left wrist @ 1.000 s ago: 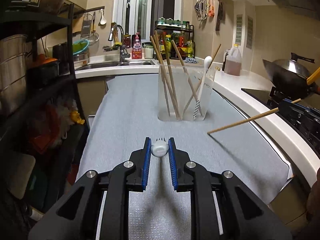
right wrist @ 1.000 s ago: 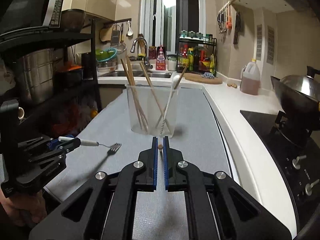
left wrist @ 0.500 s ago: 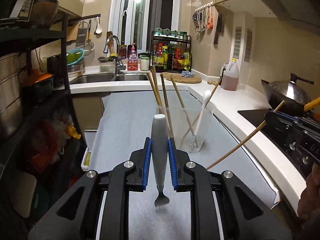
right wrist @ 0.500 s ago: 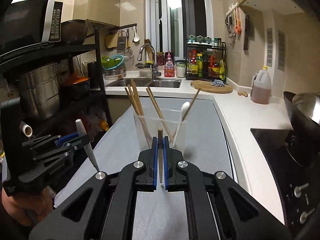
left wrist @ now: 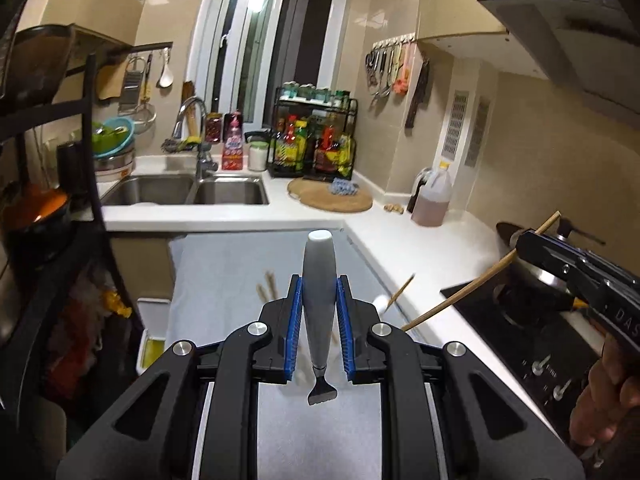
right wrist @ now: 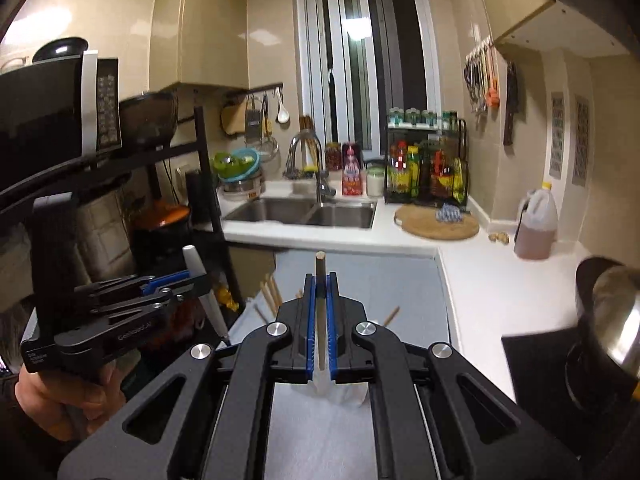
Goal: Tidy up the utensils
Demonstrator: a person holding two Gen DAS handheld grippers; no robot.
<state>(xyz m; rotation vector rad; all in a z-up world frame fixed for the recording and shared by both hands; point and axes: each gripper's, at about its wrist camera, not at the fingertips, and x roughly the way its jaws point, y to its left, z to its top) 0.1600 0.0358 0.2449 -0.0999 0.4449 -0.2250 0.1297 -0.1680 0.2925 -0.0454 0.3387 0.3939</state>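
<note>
Left wrist view: your left gripper (left wrist: 318, 312) clamps the grey-handled fork (left wrist: 319, 292) upright at frame centre, tines down. Right wrist view: your right gripper (right wrist: 320, 320) pinches a wooden chopstick (right wrist: 320, 276) centrally, above the gray mat (right wrist: 384, 284).

The sink (right wrist: 304, 214) sits on the counter behind the mat (left wrist: 240, 276), with the spice rack (right wrist: 426, 172) and round board (right wrist: 440, 222) to its right, the oil jug (right wrist: 536, 226) farther right, and the stove (left wrist: 520, 328) right of the mat.
</note>
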